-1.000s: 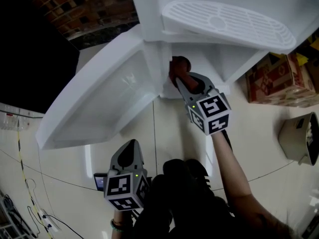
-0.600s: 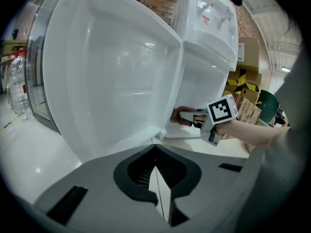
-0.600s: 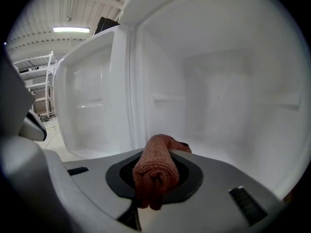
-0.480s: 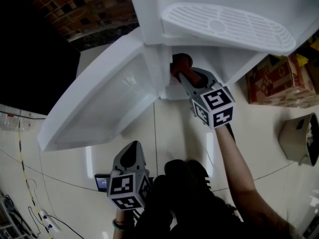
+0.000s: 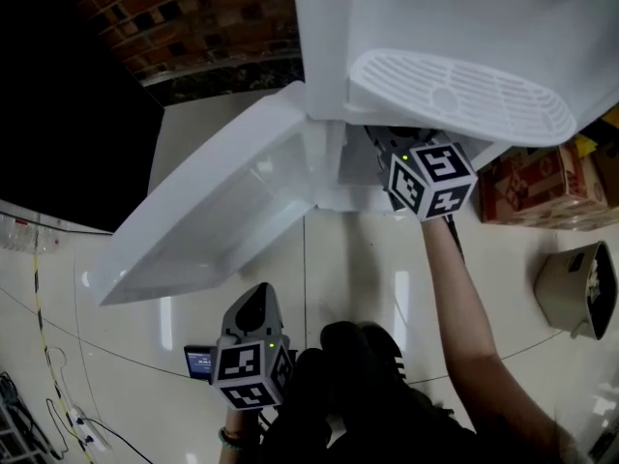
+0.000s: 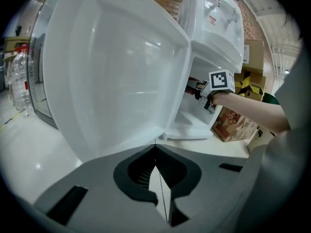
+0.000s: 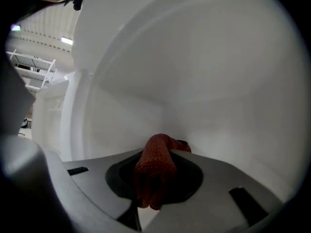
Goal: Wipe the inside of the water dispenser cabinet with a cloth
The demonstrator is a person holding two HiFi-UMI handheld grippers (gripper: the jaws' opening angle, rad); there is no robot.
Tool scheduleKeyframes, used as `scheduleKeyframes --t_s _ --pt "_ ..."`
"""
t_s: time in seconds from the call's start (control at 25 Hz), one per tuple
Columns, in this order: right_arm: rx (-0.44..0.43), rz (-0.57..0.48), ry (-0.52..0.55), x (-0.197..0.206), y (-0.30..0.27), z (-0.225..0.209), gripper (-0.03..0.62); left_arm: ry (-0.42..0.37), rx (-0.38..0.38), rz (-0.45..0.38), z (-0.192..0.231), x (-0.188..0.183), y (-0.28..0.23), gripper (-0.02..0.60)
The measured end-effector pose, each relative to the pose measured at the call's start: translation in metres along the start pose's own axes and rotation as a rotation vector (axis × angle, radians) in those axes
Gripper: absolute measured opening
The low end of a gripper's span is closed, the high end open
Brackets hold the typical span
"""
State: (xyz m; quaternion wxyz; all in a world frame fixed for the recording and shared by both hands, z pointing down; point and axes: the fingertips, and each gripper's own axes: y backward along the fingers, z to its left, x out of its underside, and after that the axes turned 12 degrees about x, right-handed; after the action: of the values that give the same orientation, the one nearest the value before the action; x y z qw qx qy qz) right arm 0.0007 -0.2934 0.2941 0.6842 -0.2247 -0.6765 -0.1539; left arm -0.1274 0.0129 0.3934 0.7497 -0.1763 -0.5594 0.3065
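Note:
The white water dispenser [image 5: 455, 27] stands with its lower cabinet door [image 5: 222, 220] swung wide open to the left. My right gripper [image 7: 153, 178] is shut on a red-orange knitted cloth [image 7: 155, 169], which bulges out past the jaws deep inside the white cabinet [image 7: 204, 81]. In the head view only its marker cube [image 5: 432, 180] shows, just under the ribbed drip tray [image 5: 455, 95]; its jaws and the cloth are hidden there. My left gripper [image 5: 253, 303] hangs low over the floor, in front of the door, shut with nothing in it. The left gripper view catches the right cube [image 6: 219, 80] at the cabinet mouth.
A printed cardboard box [image 5: 542, 177] sits on the tiled floor right of the dispenser, with a beige bin [image 5: 575, 288] nearer. A small device with a blue screen [image 5: 201, 361] lies by my left gripper. Cables [image 5: 58, 404] trail at the lower left. Plastic bottles [image 6: 19, 76] stand behind the door.
My right gripper has pushed further into the cabinet with the cloth, which has passed out of the head view under the drip tray. The left gripper has stayed where it was.

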Motion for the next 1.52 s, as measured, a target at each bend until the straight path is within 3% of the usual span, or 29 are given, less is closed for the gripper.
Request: scheduleKeyframes --t_s 0.2,0.32,0.44,0.6,0.72,0.96,1.08,1.2,1.4,1.52 --pt "-0.016 0.224 -0.091 0.086 -0.009 0.004 0.077 0.012 -0.013 0.002 0.007 0.001 0.0 0.005" --pt "-0.037 0.35 0.009 0.135 -0.003 0.01 0.077 0.015 -0.017 -0.001 0.008 0.002 0.0 0.005" --pt "-0.057 0.381 0.03 0.15 0.0 0.014 0.077 0.012 -0.013 0.002 0.007 0.001 -0.001 0.005" --pt "-0.036 0.348 0.034 0.134 0.002 0.006 0.077 0.012 -0.003 0.004 0.005 0.003 -0.002 0.005" --pt "0.012 0.257 0.072 0.095 0.004 -0.01 0.077 0.013 -0.006 0.0 0.007 0.002 -0.001 0.005" --pt "0.227 0.009 0.129 -0.004 0.024 -0.061 0.077 0.025 -0.016 -0.006 0.011 0.002 0.001 0.005" --pt "0.292 -0.043 0.125 -0.02 0.025 -0.074 0.077 0.027 -0.015 -0.006 0.011 0.002 0.0 0.005" --pt "0.302 0.031 0.103 0.01 0.016 -0.079 0.077 0.024 -0.013 -0.003 0.01 0.002 0.001 0.005" --pt "0.326 0.245 0.04 0.1 0.016 -0.084 0.077 0.028 -0.019 -0.005 0.012 0.002 0.002 0.005" --pt "0.331 0.322 0.053 0.135 0.023 -0.084 0.077 0.029 -0.02 -0.003 0.013 0.004 0.001 0.005"
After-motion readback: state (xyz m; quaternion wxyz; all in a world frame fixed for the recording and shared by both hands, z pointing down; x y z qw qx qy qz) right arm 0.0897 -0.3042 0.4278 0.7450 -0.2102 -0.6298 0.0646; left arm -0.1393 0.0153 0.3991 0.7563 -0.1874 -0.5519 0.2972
